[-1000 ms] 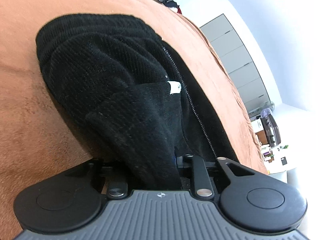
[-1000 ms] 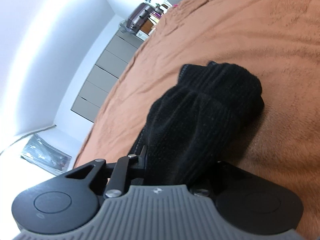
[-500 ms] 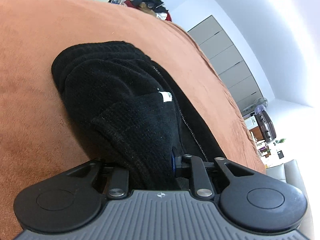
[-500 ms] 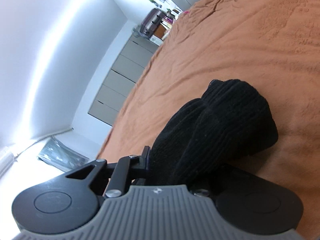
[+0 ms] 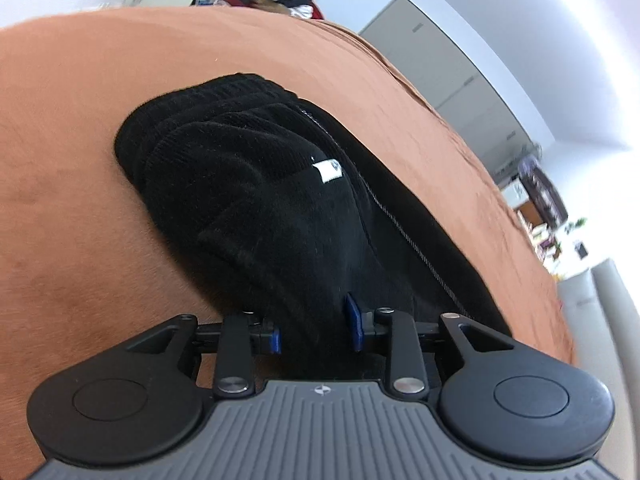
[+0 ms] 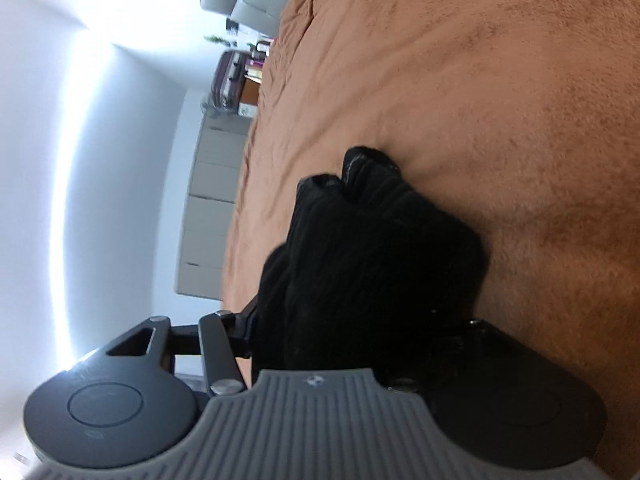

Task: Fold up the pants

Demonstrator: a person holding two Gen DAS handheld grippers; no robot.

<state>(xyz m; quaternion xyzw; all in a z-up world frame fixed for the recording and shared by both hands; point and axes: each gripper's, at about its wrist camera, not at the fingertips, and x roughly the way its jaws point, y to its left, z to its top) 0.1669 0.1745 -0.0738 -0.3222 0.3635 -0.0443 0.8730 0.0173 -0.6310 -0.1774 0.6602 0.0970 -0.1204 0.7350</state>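
In the left wrist view, our left gripper [image 5: 316,330] is opening, black pants [image 5: 248,184] between its blue pads, bundled on the brown bed [image 5: 80,152]. In the right wrist view, our right gripper [image 6: 352,344] is opening around the pants [image 6: 372,256]; we cannot tell whether its pads still press.

We see black pants [image 5: 256,184] of ribbed, corduroy-like cloth, folded into a thick bundle of several layers on an orange-brown blanket [image 5: 80,208]. From the left gripper [image 5: 316,334], the bundle stretches forward and away, its rounded folded end farthest off. A fold of the cloth runs back between that gripper's blue pads. A small white label [image 5: 328,169] sits on the top layer, and a line of pale stitching [image 5: 404,232] runs along the edge to the gripper's right. From the right gripper [image 6: 352,344], the bundle rises directly ahead, its cloth lying between the fingers.
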